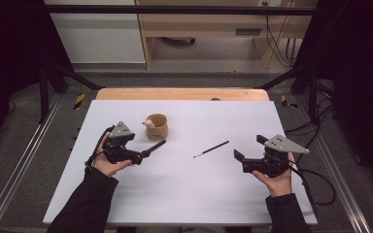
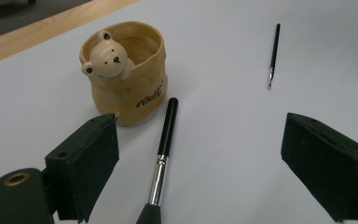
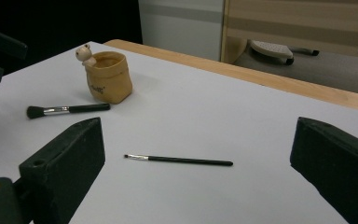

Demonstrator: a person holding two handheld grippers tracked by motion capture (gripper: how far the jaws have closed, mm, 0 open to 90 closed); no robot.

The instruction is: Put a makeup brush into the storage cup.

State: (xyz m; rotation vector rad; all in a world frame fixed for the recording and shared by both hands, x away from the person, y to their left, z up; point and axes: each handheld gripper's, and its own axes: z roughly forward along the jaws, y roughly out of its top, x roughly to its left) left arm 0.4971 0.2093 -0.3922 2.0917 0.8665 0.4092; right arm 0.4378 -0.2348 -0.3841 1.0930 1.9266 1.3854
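The large brush's bristle head is cut off by the left gripper view's bottom edge.

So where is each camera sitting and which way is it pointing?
High view: above the person's side, looking forward and down on the table; both forearms, hands and tongs show.
Left gripper view: rides the left tongs, looking along open jaws at the big brush and bear pot.
Right gripper view: rides the right tongs, facing the thin brush.
All three share pot and both brushes.
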